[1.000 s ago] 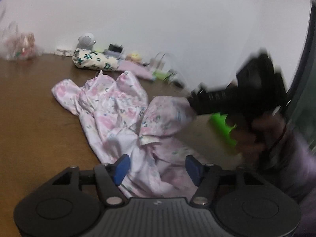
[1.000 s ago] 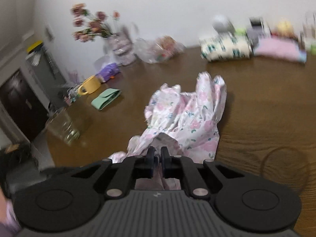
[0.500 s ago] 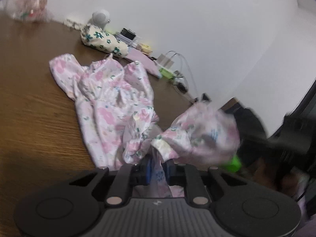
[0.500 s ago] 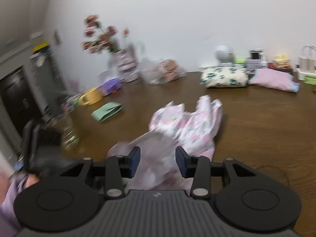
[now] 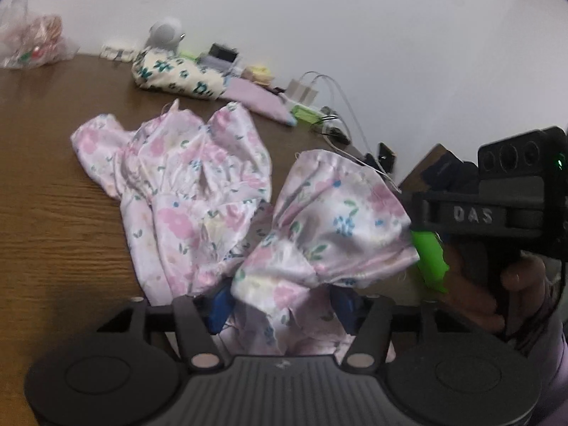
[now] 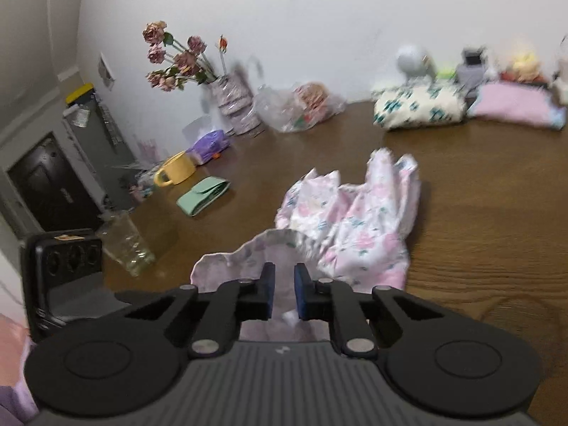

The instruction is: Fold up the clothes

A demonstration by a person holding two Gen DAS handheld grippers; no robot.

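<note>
Two handheld tools gathered up a floral garment early in a folding task.

The pink floral garment (image 5: 184, 191) lay crumpled on the brown tabletop (image 5: 46, 213), its near end lifted off the surface, with a folded green-print cloth (image 5: 177, 78) behind it by the wall. The left tool (image 5: 280, 305) had just been opening; its blue pads stood spread with loose fabric between them, not pinched. The right tool (image 6: 284, 291) had just been closing; its pads were almost together on a raised fold of the garment, though a narrow gap showed. This looked like regripping. Next, the garment probably needed spreading flat, each tool holding one edge.
</note>
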